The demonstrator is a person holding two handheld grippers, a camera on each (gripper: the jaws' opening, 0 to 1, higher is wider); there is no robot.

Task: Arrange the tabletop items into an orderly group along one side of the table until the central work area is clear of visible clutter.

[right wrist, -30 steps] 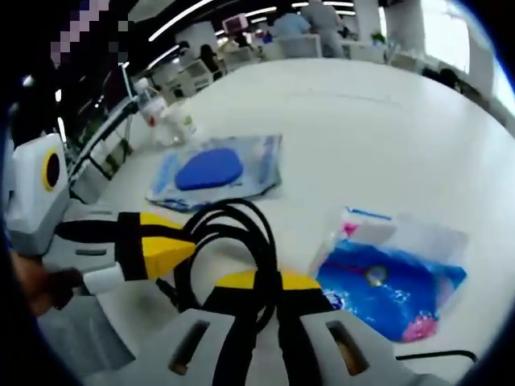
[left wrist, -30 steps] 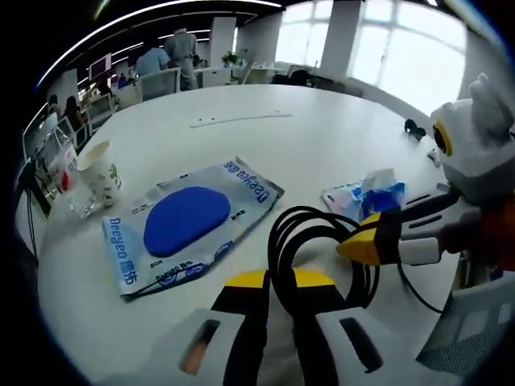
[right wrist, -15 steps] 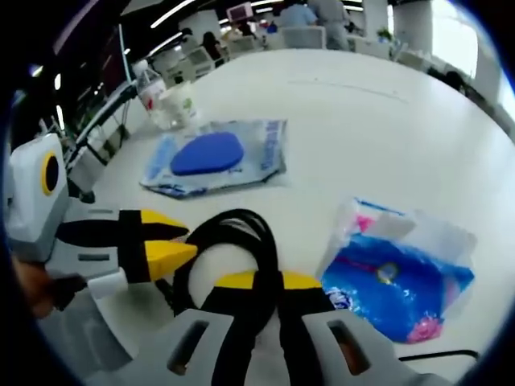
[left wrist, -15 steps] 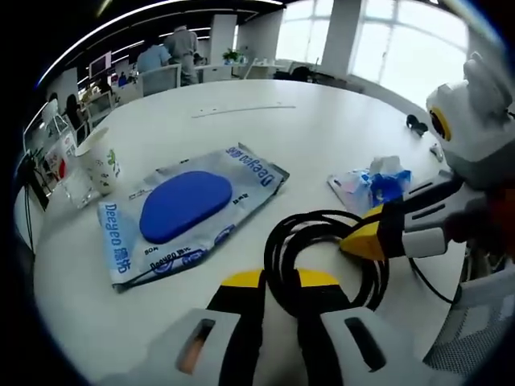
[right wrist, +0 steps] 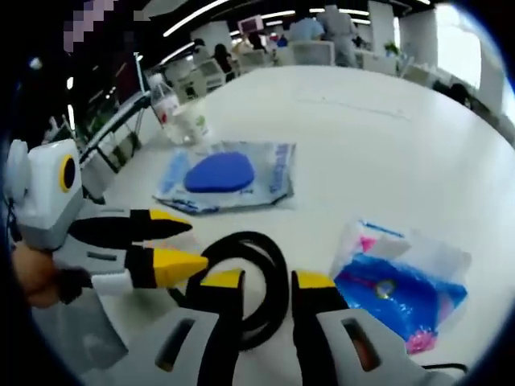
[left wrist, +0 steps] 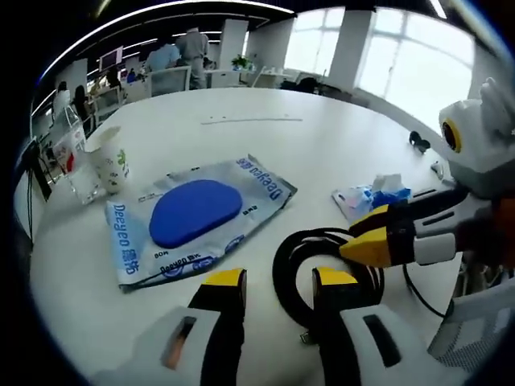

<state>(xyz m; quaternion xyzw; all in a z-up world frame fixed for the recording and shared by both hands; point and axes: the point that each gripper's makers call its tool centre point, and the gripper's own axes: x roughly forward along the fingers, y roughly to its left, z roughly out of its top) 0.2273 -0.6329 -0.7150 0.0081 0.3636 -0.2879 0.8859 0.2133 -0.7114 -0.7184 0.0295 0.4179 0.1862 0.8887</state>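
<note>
The chief risk here is the coiled black cable [left wrist: 326, 265]: it lies on the white surface [left wrist: 265, 153] close to the near edge, and a careless nudge from either pair of tongs could spring the loops open or push a loose end over the rim, undoing what order there is. In the left gripper view the left tongs [left wrist: 278, 283] stand apart with bare surface between the tips, the coil just beside the tip at 3 o'clock, so they grip nothing. In the right gripper view the right tongs [right wrist: 268, 283] also stand apart, straddling a strand of the cable (I judge they are not pinching it, since a gap shows on both sides). The two tools point at the coil from opposite sides, low and nearly level with the surface, tips close together, so they could knock each other if both close in at once. The blue pad in its clear packet [left wrist: 197, 213] lies flat towards 11 o'clock of the coil in the left gripper view, well out on the surface. The paper cup [left wrist: 109, 157] and a plastic bottle [right wrist: 165, 104] stand together at the far edge. The blue tissue pack [right wrist: 398, 285] sits near the cable; light and crinkly, it would slide if swept.
</note>
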